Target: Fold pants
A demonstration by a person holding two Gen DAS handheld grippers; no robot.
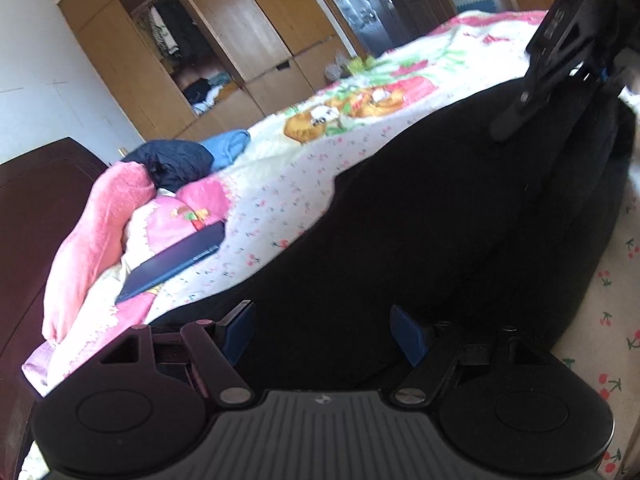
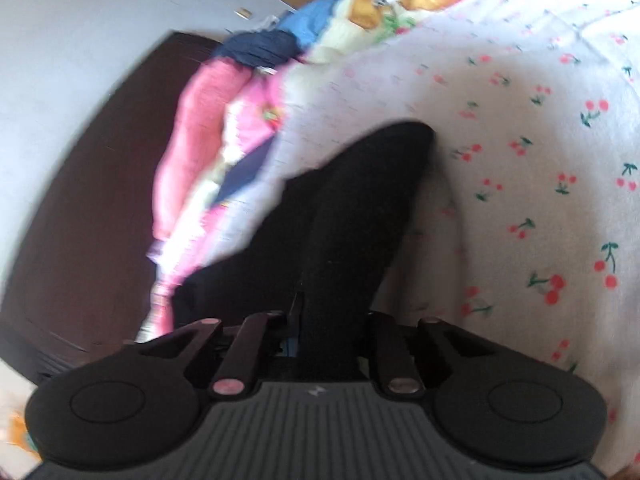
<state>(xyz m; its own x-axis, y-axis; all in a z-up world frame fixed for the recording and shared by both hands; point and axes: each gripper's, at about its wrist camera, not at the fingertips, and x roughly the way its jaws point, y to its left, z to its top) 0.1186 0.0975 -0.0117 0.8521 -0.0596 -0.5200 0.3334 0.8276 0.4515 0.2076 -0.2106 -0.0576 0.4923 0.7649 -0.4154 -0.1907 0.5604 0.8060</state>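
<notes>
Black pants [image 1: 420, 208] lie spread on the cherry-print bedsheet [image 1: 280, 184]. My left gripper [image 1: 324, 334] is open, its blue pads [image 1: 240, 330] apart just above the near part of the pants. My right gripper [image 2: 330, 332] is shut on a raised fold of the black pants [image 2: 360, 208], which hangs forward from the jaws down to the sheet [image 2: 540, 140]. The right gripper also shows in the left wrist view [image 1: 556, 60] at the far upper right end of the pants.
A pink blanket [image 1: 104, 216] is bunched at the left by a dark wooden headboard [image 1: 36, 216]. A dark blue flat case [image 1: 176, 260], a navy garment [image 1: 172, 160] and a blue cloth [image 1: 228, 144] lie nearby. Wooden wardrobes [image 1: 224, 40] stand behind the bed.
</notes>
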